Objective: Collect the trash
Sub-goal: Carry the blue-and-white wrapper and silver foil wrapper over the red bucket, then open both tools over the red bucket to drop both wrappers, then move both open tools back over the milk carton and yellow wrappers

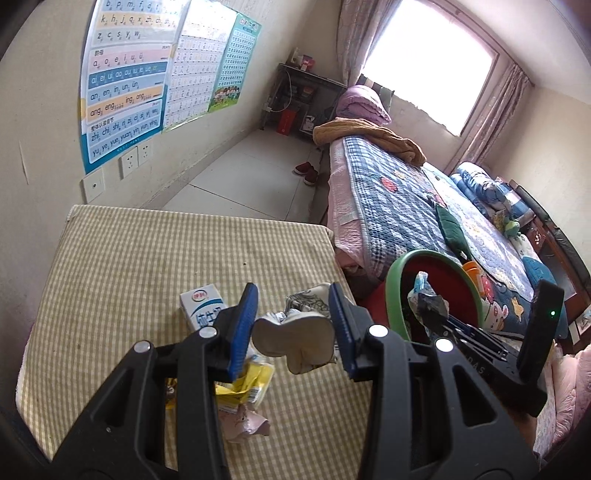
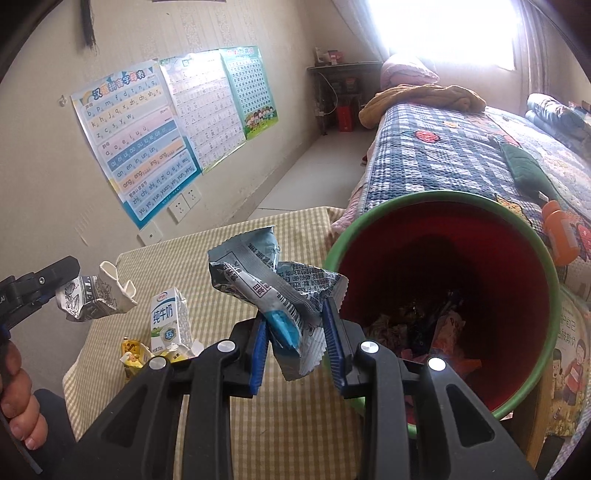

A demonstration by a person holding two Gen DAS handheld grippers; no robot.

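Right gripper (image 2: 295, 339) clamped on blue wrapper (image 2: 280, 291), long axis upright, frame centre; left gripper (image 1: 291, 325) clamped on crushed carton (image 1: 295, 332).

Daylight pours in from the window (image 1: 428, 62), which is blown out to plain white in both views and washes the curtain (image 1: 354, 33) and the far end of the bed (image 2: 443, 155) in haze. The nearer wall (image 1: 44, 122) is evenly lit, with soft shadows. The bin (image 2: 532, 236) is dark inside. Straight lines bow strongly, and black corners ring each picture. Focus is fairly sharp, with little blur.
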